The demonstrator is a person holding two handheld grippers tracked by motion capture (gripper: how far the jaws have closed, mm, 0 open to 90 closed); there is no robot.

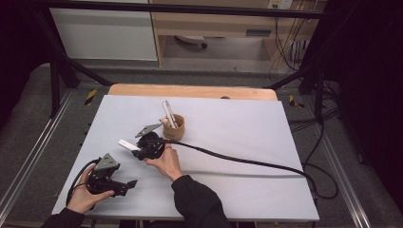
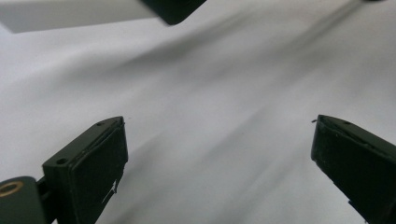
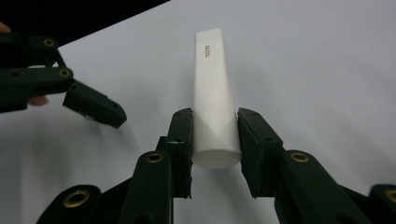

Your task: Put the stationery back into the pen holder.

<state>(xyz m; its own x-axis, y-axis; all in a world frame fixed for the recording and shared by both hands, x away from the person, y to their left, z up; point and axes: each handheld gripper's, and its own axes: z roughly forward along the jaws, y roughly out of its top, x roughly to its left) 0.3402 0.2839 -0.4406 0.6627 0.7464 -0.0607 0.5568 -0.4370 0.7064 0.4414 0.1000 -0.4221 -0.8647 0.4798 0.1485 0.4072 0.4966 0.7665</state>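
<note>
A white tube (image 1: 127, 144) is clamped between the pads of my right gripper (image 1: 139, 150), left of the table's middle. In the right gripper view the tube (image 3: 214, 102) points away from the camera, its round end sitting between the jaws of the right gripper (image 3: 215, 114), and its flat crimped end bears small print. My left gripper (image 1: 129, 184) rests near the front left corner in a hand. Its jaws stand wide apart over bare table in the left gripper view (image 2: 218, 122). The tube (image 2: 70, 14) shows along that view's top edge.
A wooden cup (image 1: 175, 127) holding a light stick-like item (image 1: 167, 111) stands just behind the right gripper. The right gripper's black cable (image 1: 237, 159) trails across the pale table (image 1: 237, 118) to its right edge. A second jaw (image 3: 93, 109), the left gripper's, lies near the tube.
</note>
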